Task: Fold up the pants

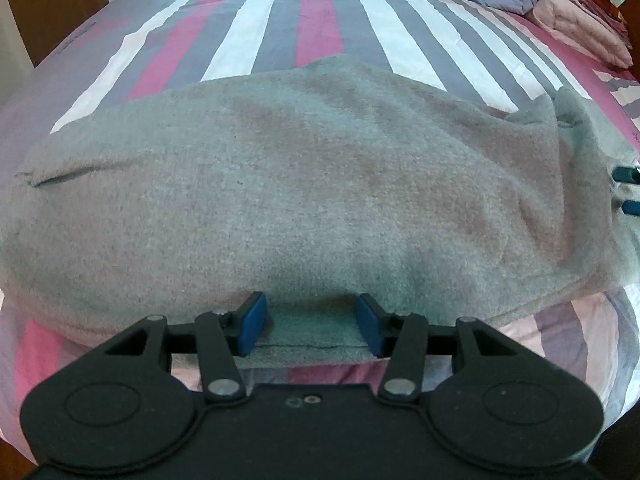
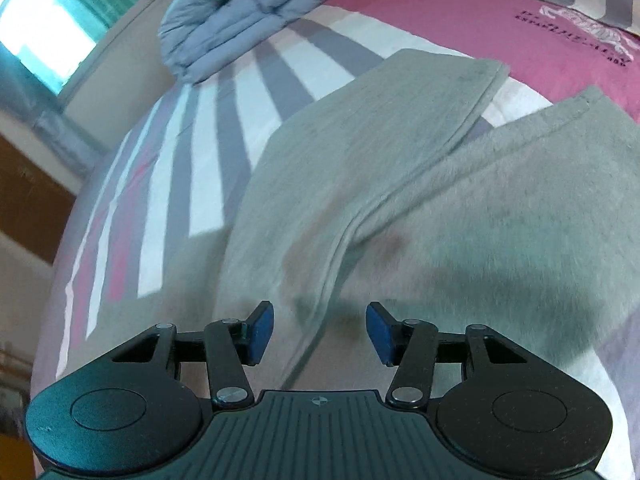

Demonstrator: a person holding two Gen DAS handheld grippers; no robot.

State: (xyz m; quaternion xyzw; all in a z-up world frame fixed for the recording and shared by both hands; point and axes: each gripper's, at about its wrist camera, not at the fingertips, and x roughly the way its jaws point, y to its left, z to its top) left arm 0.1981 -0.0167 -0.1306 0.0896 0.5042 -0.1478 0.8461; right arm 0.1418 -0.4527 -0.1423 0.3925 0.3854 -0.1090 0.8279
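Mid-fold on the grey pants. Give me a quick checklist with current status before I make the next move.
1. Left gripper straddles the pants near edge: ok.
2. Left pads clamped on cloth: cannot tell.
3. Right gripper open, nothing held: ok.
4. Pant legs aligned: not ok; right view shows them splayed, bedsheet between.
5. Folded blue quilt clear of pants: ok.
6. Fabric flat: not ok; ridge ahead of right gripper.

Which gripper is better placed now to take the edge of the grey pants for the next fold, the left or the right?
Probably left. The left gripper already has the near edge of the grey pants between its open jaws. The right gripper is open above the cloth, holding nothing.
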